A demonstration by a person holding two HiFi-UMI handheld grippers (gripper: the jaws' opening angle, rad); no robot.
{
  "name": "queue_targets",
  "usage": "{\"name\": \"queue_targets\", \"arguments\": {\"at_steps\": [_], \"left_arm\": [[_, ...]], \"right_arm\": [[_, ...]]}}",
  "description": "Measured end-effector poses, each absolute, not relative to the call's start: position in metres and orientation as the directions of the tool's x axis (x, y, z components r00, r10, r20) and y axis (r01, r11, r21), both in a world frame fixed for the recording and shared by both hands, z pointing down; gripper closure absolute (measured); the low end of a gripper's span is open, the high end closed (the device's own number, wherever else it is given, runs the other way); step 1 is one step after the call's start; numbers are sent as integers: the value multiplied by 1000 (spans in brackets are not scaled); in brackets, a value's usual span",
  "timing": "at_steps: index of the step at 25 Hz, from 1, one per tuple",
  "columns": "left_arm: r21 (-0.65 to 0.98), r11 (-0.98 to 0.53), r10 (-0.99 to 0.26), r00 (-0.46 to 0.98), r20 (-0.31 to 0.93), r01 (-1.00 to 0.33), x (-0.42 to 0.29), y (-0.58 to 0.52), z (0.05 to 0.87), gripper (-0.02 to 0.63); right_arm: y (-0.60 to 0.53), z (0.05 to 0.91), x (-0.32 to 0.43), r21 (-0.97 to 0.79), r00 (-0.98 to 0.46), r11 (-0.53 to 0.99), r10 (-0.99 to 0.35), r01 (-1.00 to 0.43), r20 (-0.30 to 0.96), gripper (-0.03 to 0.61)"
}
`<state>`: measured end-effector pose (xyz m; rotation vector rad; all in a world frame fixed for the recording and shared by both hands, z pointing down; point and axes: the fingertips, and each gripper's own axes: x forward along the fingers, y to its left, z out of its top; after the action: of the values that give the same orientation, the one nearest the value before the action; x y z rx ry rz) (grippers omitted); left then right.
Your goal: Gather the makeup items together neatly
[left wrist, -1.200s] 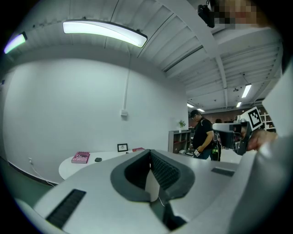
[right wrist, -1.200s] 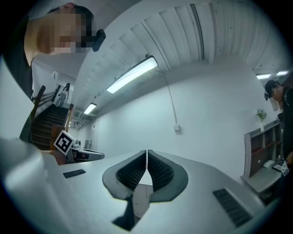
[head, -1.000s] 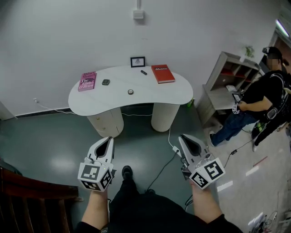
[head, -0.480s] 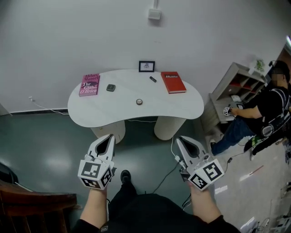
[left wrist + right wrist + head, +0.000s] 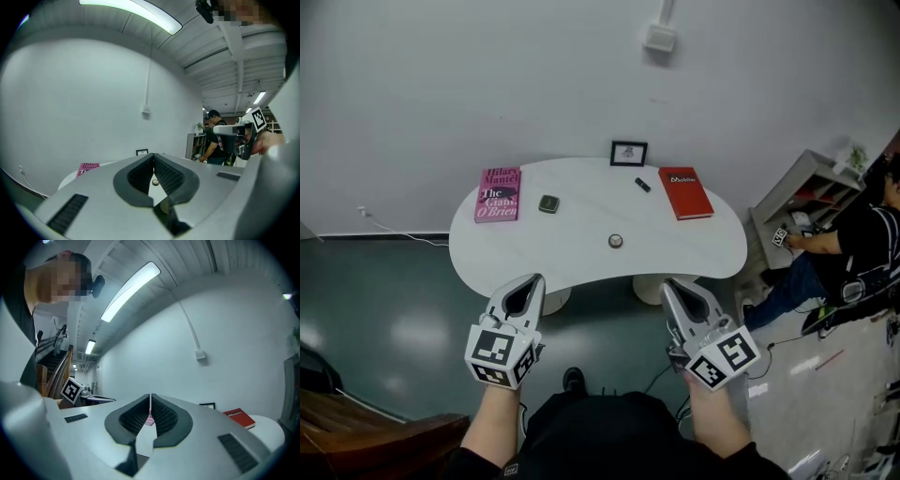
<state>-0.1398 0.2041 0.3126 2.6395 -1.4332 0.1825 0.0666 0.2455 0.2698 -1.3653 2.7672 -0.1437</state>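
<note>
Approach stage, by the look of it: nothing gathered yet. Three makeup bits are spread well apart on the white counter (image 5: 572, 248). A dark compact (image 5: 548, 203) is seen beside the pink book (image 5: 498, 194), a small round pot (image 5: 616, 241) nr the front edge, and a dark stick-like item (image 5: 642, 185) btwn the picture frame (image 5: 628, 153) & the red book (image 5: 685, 192). The left gripper (image 5: 531, 289) & right gripper (image 5: 675, 292) are held before the counter, jaws pressed together, nothing btwn them, nothing touched. Next, prob.: one gripper to be opened & lowered over the round pot, the nearest piece.
</note>
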Motion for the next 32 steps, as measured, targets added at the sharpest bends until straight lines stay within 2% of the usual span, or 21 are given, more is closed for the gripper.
{"name": "queue_targets", "arguments": {"at_steps": [7,14,26,32], "left_arm": [[65,-534,-826,536,173,-843,-160,156,314,600],[80,-500,-835,505,219,-862,-162,113,336,600],[48,-442,-851,435,295,-896,-111,-14,359,600],[22,-418,-877,409,253,-908,-86,-58,345,600]], "right_arm": [[194,271,42,-117,-622,617,-783,-778,12,541],[139,280,51,-128,-623,618,-782,-776,2,541],[-2,308,109,-171,-663,653,-749,-738,-1,541],[-51,310,131,-176,-699,689,-715,-703,-2,541]]}}
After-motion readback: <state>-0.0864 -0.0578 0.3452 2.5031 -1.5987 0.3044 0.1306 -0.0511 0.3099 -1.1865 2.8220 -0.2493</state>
